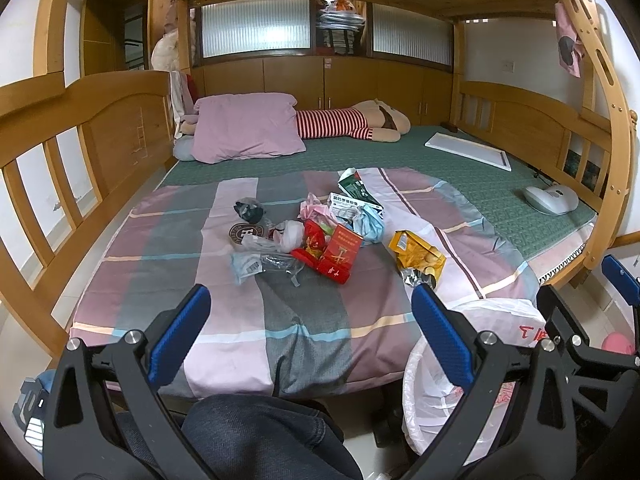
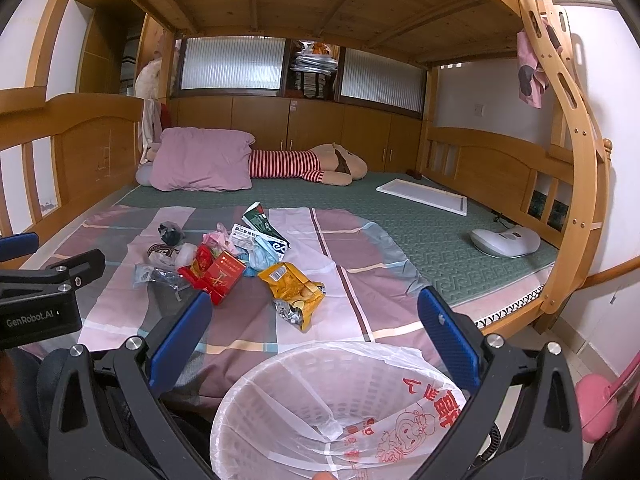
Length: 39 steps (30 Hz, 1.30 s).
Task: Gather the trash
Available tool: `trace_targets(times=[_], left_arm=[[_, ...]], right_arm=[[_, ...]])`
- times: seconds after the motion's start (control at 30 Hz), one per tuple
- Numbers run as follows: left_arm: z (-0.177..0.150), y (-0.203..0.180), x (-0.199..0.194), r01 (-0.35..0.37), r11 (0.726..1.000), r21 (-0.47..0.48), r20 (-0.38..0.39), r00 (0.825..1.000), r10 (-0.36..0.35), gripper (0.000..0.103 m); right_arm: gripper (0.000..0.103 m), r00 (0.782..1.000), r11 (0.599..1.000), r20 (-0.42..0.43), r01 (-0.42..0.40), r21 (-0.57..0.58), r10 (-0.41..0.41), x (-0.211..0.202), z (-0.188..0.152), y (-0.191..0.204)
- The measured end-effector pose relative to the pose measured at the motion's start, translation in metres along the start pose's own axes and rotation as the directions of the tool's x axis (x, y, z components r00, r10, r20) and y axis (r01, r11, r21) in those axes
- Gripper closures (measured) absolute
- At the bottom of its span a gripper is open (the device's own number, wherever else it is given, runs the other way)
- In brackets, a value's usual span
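Trash lies in a heap on the checked sheet [image 1: 304, 320] in the middle of the bed: a red carton [image 1: 338, 256] [image 2: 220, 276], a yellow snack bag [image 1: 418, 256] [image 2: 294, 290], a clear wrapper [image 1: 264, 266] [image 2: 158, 276], crumpled pink and blue paper [image 1: 368, 222], a green-white box [image 1: 354, 194] [image 2: 264, 226] and a dark wad [image 1: 249, 210]. A white basket bin with a plastic liner [image 2: 340, 412] [image 1: 436, 396] stands on the floor at the bed's near edge. My left gripper [image 1: 310, 320] is open, short of the heap. My right gripper [image 2: 314, 324] is open above the bin.
A wooden bunk frame surrounds the bed, with a ladder post [image 2: 576, 208] at the right. A pink pillow [image 1: 246, 128], a striped plush toy [image 1: 352, 122], a white board [image 1: 468, 150] and a white device [image 1: 552, 198] lie further back. A person's knee [image 1: 256, 436] is below the left gripper.
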<state>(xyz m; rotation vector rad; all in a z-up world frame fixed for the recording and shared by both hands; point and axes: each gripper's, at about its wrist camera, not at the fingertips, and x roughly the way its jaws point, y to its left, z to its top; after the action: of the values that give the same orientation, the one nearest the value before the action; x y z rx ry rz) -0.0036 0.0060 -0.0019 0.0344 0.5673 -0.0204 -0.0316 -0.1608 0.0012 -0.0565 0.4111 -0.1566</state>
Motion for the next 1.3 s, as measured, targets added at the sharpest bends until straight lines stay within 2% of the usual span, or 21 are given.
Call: trace_targets(times=[1.3], left_arm=[[-0.0020,0.0025,-0.0001,0.001,1.000,0.000,-0.005,1.000,-0.001,0.003]], right_arm=[[0.003,1.000,1.000,-0.013,0.006,0.001,-0.006,0.0015,-0.0077,-0.0042]])
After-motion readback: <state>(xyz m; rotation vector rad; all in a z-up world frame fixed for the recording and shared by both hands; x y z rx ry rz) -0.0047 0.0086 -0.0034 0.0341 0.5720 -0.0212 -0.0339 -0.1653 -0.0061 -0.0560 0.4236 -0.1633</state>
